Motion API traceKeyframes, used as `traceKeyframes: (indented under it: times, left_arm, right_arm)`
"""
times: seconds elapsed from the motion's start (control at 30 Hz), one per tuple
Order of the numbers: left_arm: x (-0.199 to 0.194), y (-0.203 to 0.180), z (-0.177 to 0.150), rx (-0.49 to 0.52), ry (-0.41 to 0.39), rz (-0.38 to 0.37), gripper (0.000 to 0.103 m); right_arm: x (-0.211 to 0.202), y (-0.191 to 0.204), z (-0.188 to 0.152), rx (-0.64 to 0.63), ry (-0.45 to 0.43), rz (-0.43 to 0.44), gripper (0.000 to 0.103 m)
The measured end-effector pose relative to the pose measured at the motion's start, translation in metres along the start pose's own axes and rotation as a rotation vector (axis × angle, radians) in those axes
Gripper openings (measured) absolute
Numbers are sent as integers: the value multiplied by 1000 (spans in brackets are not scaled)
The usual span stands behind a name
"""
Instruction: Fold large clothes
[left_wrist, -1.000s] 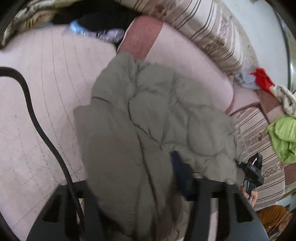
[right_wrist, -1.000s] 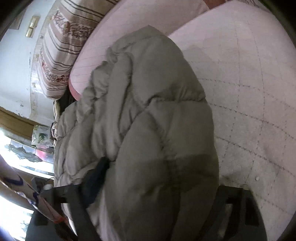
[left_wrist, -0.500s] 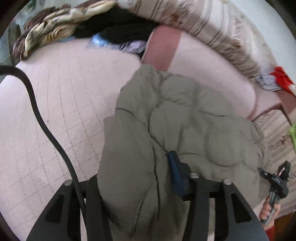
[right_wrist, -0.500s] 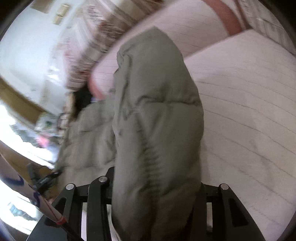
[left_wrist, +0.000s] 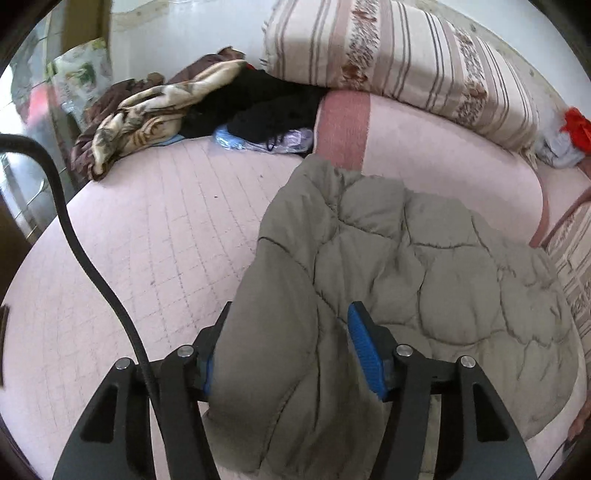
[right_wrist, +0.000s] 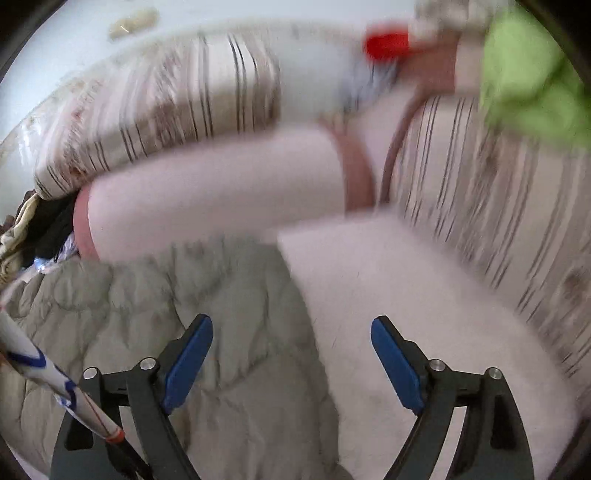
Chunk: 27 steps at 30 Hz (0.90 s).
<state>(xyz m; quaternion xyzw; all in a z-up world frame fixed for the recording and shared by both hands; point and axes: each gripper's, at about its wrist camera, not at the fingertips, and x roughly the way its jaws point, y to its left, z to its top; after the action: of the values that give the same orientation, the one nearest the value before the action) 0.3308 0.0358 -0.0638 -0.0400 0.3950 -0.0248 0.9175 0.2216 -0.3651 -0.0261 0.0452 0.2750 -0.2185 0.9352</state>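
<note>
Lying across the pale pink quilted bed cover (left_wrist: 155, 236), the grey-green padded jacket (left_wrist: 424, 280) spreads from the centre of the left wrist view out toward 4 o'clock, its far edge touching the pink bolster (left_wrist: 436, 155) at 12 o'clock. The left gripper (left_wrist: 280, 347) stands with its jaws parted wide, and a thick fold of the jacket sits between the blue pads (left_wrist: 364, 350); the fold fills the gap, but the right pad shows clear of the fabric, so nothing looks pinched. A black cable (left_wrist: 85, 258) curves in from 9 o'clock down to the gripper.

In the right wrist view, which is blurred, the right gripper (right_wrist: 291, 354) is spread wide and holds nothing; the jacket (right_wrist: 184, 317) lies under its left finger and runs off toward 8 o'clock, while bare bed cover (right_wrist: 399, 280) lies under the right finger.

Beyond the bolster, a striped cushion (left_wrist: 406, 62) rests at 1 o'clock in the left view, with a heap of dark and patterned clothes (left_wrist: 207, 103) at 11 o'clock. A red cloth (right_wrist: 386, 44) and a green garment (right_wrist: 532, 74) sit at 1 o'clock in the right view.
</note>
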Motion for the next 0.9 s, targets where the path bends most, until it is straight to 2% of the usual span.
traceKeyframes:
  times: [0.03, 0.07, 0.13, 0.2, 0.27, 0.37, 0.47, 0.63, 0.7, 0.77, 0.83, 0.9]
  left_arm:
    - [-3, -3, -1, 9, -13, 21, 60]
    - [-5, -7, -2, 25, -29, 52, 60]
    - [-3, -14, -4, 51, -36, 117, 61]
    - [7, -13, -8, 47, 2, 148, 61]
    - [16, -5, -9, 29, 39, 140, 61]
    - [16, 8, -6, -23, 54, 81, 61]
    - [15, 15, -5, -37, 51, 59, 62]
    - [39, 7, -8, 29, 86, 107, 73]
    - [48, 7, -7, 30, 97, 122, 77]
    - [45, 12, -7, -2, 100, 109, 73]
    - [28, 14, -6, -17, 68, 66, 72]
    - [5, 13, -6, -11, 4, 59, 72]
  right_arm:
    - [-5, 12, 1, -31, -9, 41, 93]
    - [-5, 32, 1, -64, 9, 121, 93]
    - [6, 57, 0, -82, 74, 230, 93]
    - [27, 89, -2, -91, 156, 355, 91]
    - [51, 126, -8, -154, 239, 435, 90]
    - [89, 163, -8, -213, 272, 391, 91]
    - [131, 178, -4, -217, 311, 319, 98]
    - [172, 180, 2, -173, 327, 258, 102]
    - [174, 181, 4, -168, 331, 254, 102]
    - [170, 182, 6, -177, 350, 245, 102]
    - [156, 182, 14, -169, 368, 232, 100]
    - [127, 162, 21, -132, 337, 258, 97]
